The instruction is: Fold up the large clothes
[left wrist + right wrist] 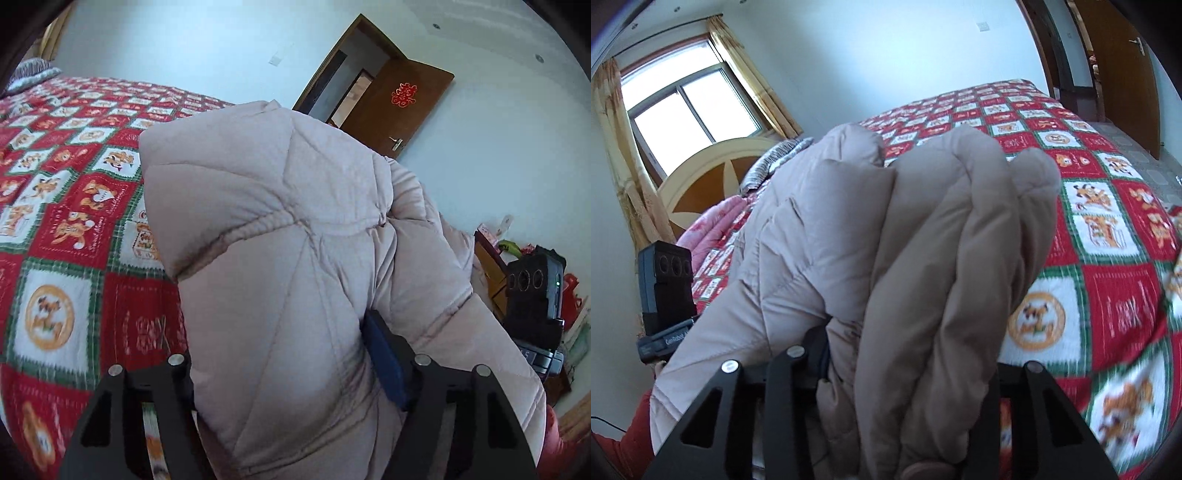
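Observation:
A large pale beige quilted coat is lifted above the bed and fills the middle of both views. In the left wrist view my left gripper is shut on a thick padded fold; its blue pad presses into the fabric, and the other fingertip is hidden behind the coat. In the right wrist view my right gripper is shut on a bunched stack of the coat's layers, which bulge up between its fingers. The coat spans between the two grippers. The other gripper's black body shows at each view's edge.
A bed with a red, white and green patterned cover lies under the coat. A striped pillow and a headboard are at its far end by a window. A brown door stands open. Cluttered shelves are at the right.

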A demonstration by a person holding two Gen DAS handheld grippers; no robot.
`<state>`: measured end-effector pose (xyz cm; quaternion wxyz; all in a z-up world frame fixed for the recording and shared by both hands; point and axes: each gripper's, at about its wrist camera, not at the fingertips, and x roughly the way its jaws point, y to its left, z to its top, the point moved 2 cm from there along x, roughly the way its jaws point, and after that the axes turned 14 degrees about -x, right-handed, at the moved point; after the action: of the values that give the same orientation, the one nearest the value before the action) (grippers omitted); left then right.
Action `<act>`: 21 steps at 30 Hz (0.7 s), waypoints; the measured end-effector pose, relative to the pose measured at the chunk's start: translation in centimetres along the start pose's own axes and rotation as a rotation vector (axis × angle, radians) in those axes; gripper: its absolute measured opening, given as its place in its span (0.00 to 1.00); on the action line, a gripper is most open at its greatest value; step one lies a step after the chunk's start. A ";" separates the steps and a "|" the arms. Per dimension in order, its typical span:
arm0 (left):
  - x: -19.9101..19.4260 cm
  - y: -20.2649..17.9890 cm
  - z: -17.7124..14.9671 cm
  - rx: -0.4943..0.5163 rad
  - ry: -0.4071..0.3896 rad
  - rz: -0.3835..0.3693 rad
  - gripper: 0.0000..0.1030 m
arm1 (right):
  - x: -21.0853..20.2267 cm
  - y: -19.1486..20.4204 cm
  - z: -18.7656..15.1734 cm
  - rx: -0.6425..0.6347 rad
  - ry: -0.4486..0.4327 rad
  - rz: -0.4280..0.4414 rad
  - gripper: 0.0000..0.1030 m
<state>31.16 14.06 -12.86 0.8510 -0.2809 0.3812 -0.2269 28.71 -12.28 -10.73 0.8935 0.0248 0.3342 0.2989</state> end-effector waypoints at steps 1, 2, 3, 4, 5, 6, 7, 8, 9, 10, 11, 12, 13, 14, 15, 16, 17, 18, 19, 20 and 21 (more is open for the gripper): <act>-0.2 -0.1 -0.2 0.002 -0.002 0.002 0.68 | -0.4 0.3 -0.3 0.004 -0.007 -0.007 0.44; -0.5 -0.5 -0.7 0.012 -0.006 0.005 0.68 | -0.9 0.6 -0.6 0.008 -0.017 -0.011 0.43; -0.9 -1.2 -1.1 0.031 -0.010 0.004 0.68 | -1.5 0.8 -0.9 0.012 -0.031 -0.016 0.43; -1.0 -1.5 -1.2 0.041 -0.012 0.000 0.68 | -2.1 0.9 -1.1 0.014 -0.045 -0.019 0.43; -1.3 -1.9 -1.4 0.053 -0.012 -0.008 0.68 | -2.7 1.0 -1.2 0.017 -0.060 -0.021 0.43; -1.4 -2.5 -1.5 0.063 -0.013 -0.016 0.68 | -3.4 1.1 -1.4 0.022 -0.073 -0.025 0.43; -1.5 -2.9 -1.5 0.071 -0.013 -0.023 0.68 | -4.1 1.1 -1.6 0.030 -0.087 -0.031 0.43; -1.6 -3.5 -1.7 0.083 -0.012 -0.030 0.68 | -4.7 1.0 -1.7 0.039 -0.097 -0.036 0.42; -1.6 -4.3 -1.7 0.099 -0.009 -0.041 0.67 | -5.3 0.8 -1.8 0.050 -0.109 -0.040 0.42; -1.5 -5.3 -1.8 0.118 -0.005 -0.057 0.67 | -6.3 0.5 -1.9 0.061 -0.127 -0.045 0.42; -1.5 -5.8 -1.7 0.129 -0.002 -0.070 0.67 | -7.0 0.2 -2.0 0.068 -0.141 -0.049 0.42; -1.3 -6.7 -1.7 0.145 0.003 -0.091 0.67 | -8.1 -0.3 -2.0 0.082 -0.163 -0.058 0.42; -0.9 -7.3 -1.5 0.151 0.008 -0.108 0.67 | -8.7 -0.8 -1.9 0.093 -0.177 -0.063 0.42; -0.4 -8.2 -1.3 0.155 0.020 -0.136 0.67 | -9.6 -1.3 -1.9 0.107 -0.194 -0.072 0.42; 0.1 -8.9 -1.1 0.157 0.031 -0.153 0.67 | -10.8 -2.1 -1.7 0.123 -0.214 -0.086 0.42; 0.6 -9.7 -1.1 0.164 0.043 -0.168 0.67 | -11.6 -2.5 -1.7 0.132 -0.225 -0.097 0.42; 1.3 -10.7 -1.0 0.181 0.055 -0.182 0.67 | -12.7 -3.1 -1.7 0.141 -0.239 -0.113 0.42; 2.1 -12.4 -1.0 0.211 0.070 -0.203 0.67 | -13.9 -3.7 -1.7 0.149 -0.252 -0.133 0.42; 2.4 -13.1 -1.0 0.226 0.077 -0.216 0.67 | -15.2 -4.2 -1.8 0.155 -0.265 -0.156 0.42; 2.9 -14.4 -1.1 0.248 0.086 -0.236 0.67 | -16.4 -4.7 -1.8 0.157 -0.278 -0.179 0.42; 3.5 -15.9 -1.0 0.274 0.090 -0.252 0.67 | -17.8 -5.5 -1.7 0.162 -0.291 -0.203 0.42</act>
<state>29.75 -0.09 -4.95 0.8283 -0.1975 0.3462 -0.3937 19.85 -26.83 -3.06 0.9530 0.1057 0.2254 0.1727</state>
